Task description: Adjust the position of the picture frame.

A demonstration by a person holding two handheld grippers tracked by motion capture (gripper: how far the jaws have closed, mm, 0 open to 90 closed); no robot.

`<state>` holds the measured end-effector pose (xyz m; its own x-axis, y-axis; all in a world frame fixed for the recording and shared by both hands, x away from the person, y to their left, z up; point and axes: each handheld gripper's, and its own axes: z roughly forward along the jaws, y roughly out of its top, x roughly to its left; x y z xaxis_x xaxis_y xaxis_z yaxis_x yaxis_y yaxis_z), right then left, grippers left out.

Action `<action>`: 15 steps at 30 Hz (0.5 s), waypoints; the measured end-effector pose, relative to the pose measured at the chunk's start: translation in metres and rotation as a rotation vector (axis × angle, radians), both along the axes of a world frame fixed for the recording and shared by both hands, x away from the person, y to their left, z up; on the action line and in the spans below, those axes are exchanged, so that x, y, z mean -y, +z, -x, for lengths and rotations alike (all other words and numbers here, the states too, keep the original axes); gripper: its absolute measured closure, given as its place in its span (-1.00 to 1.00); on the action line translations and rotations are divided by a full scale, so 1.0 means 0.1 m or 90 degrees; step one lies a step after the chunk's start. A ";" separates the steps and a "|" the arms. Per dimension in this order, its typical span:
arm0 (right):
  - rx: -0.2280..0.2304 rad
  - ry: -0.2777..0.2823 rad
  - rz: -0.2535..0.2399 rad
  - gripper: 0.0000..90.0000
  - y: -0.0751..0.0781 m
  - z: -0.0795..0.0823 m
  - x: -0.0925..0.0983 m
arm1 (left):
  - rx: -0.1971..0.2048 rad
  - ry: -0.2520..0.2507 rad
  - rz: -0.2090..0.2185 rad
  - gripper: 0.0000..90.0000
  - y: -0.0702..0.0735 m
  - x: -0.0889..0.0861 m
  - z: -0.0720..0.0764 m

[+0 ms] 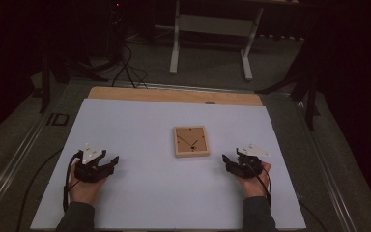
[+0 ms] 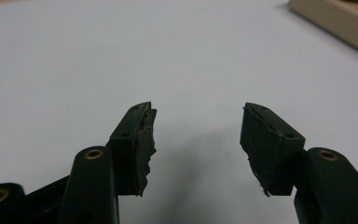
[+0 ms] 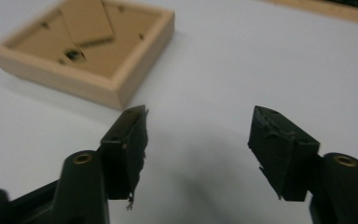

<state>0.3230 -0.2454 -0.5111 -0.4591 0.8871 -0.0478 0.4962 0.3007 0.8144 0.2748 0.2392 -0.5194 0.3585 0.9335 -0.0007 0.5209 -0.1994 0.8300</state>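
Both tools, the left tool [image 1: 110,162] and the right tool [image 1: 228,161], rest wide open and empty near the worktop's [image 1: 140,193] front edge. Between them, centrally, lies a wooden frame [image 1: 191,141]; a careless grasp could push it away.

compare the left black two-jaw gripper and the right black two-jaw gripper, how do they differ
The left black two-jaw gripper sits farther from the square wooden picture frame; the right black two-jaw gripper sits nearer it. The left points rightward toward the frame, the right leftward. Both are open, empty, low over the white board.
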 end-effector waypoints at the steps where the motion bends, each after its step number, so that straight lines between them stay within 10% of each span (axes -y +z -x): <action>1: 0.007 0.000 -0.013 -0.15 0.02 0.02 0.00 | 0.003 0.000 0.000 0.00 0.01 -0.01 0.01; 15: 0.041 0.016 -0.024 0.03 0.12 0.07 -0.09 | 0.005 0.016 0.012 0.00 0.03 -0.08 0.02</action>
<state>0.3155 -0.2364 -0.4994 -0.4781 0.8771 -0.0456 0.4347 0.2814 0.8554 0.2726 0.2471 -0.5160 0.3344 0.9423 -0.0156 0.5192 -0.1704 0.8375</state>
